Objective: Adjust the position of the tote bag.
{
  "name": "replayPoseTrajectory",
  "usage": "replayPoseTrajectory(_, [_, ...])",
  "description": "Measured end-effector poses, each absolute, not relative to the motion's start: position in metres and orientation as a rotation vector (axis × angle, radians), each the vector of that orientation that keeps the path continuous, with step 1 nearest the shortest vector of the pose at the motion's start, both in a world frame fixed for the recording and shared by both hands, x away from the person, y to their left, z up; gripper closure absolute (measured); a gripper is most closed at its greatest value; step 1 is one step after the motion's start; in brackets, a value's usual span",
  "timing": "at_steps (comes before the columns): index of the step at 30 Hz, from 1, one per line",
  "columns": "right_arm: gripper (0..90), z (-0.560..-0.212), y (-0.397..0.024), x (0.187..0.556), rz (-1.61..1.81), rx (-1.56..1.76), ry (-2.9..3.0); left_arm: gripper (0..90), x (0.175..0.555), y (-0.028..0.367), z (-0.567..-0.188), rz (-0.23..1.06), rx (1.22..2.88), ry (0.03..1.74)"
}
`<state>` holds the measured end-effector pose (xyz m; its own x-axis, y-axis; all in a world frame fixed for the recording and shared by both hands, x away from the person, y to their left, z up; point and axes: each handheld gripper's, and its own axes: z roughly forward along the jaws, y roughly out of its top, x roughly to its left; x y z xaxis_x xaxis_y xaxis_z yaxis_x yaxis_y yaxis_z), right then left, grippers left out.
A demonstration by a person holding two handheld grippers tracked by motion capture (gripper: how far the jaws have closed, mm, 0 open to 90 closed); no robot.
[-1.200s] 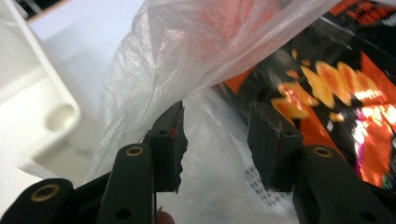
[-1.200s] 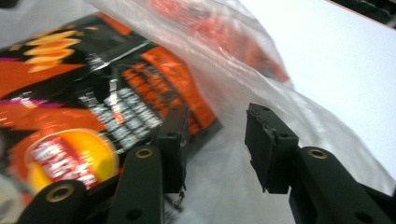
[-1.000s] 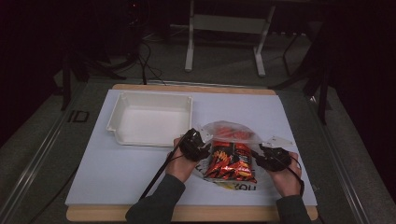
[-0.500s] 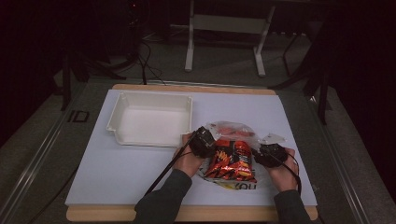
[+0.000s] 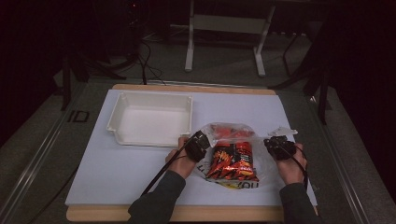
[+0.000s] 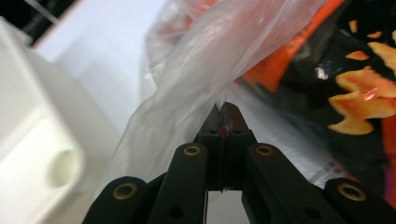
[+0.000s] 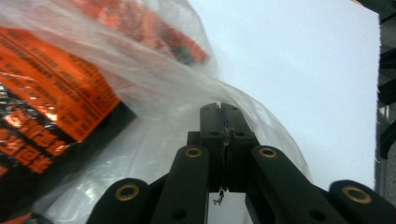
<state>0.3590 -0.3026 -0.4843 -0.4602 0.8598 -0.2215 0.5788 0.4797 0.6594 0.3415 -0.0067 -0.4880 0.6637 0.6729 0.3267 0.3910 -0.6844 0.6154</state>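
High view: clear bag point(image 5: 233, 151) of orange-black snack packs point(image 5: 232, 161) flat on white desk point(image 5: 116, 163), near front edge, right of centre. Left gripper point(image 5: 201, 141) at bag's left edge, right gripper point(image 5: 276, 144) at its right edge; one each side, probably to spread or lift the film evenly. Empty white tray point(image 5: 150, 119) just behind-left of bag, close to left gripper but apart from it; likely the destination. Small clear scrap point(image 5: 283, 132) just beyond right gripper, nature unclear. Finger state not readable from here. Forearms cut off at bottom edge; surroundings dark.

Left gripper view: fingers point(image 6: 233, 122) closed, pinching a fold of bag point(image 6: 196, 70) film that runs up and away from the tips. Film stretched, so pull looks taut. Snack pack point(image 6: 359, 84) behind the film at right, print partly cut off. Tray point(image 6: 37, 154) at left, blurred and cropped. Exact depth of film between fingers hidden by the fingers themselves.

Right gripper view: fingers point(image 7: 224, 122) pressed together at the bag point(image 7: 154, 140) edge, film bulging round the tips. Appears clamped on the film, though the trapped layer is hard to see. Snack packs point(image 7: 51, 93) at left through plastic, text blurred. Bare desk point(image 7: 299, 60) beyond. Bag mouth and any seal not made out.
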Motion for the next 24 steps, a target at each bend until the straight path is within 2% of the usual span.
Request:
replayPoseTrajectory(2, [86.1,-0.484,-0.304,0.360,0.706,1.203,2.187,89.6,0.342,-0.003,-0.485,0.740,2.358,0.815])
replayPoseTrajectory(8, [64.0,-0.482,-0.295,0.344,0.802,1.108,2.214,89.0,0.340,-0.006,-0.483,0.747,2.350,0.791])
replayPoseTrajectory(13, [47.1,-0.493,-0.286,0.345,0.696,1.034,2.258,88.6,0.341,-0.009,-0.482,0.748,2.342,0.794])
replayPoseTrajectory(16, [42.2,-0.500,-0.282,0.352,0.643,1.029,2.272,88.9,0.342,-0.010,-0.481,0.747,2.335,0.796])
replayPoseTrajectory(19, [44.7,-0.505,-0.279,0.355,0.564,1.010,2.267,89.2,0.343,-0.010,-0.480,0.747,2.330,0.797])
replayPoseTrajectory(24, [71.8,-0.503,-0.285,0.361,0.541,1.061,2.243,89.8,0.340,-0.004,-0.476,0.780,2.267,0.799])
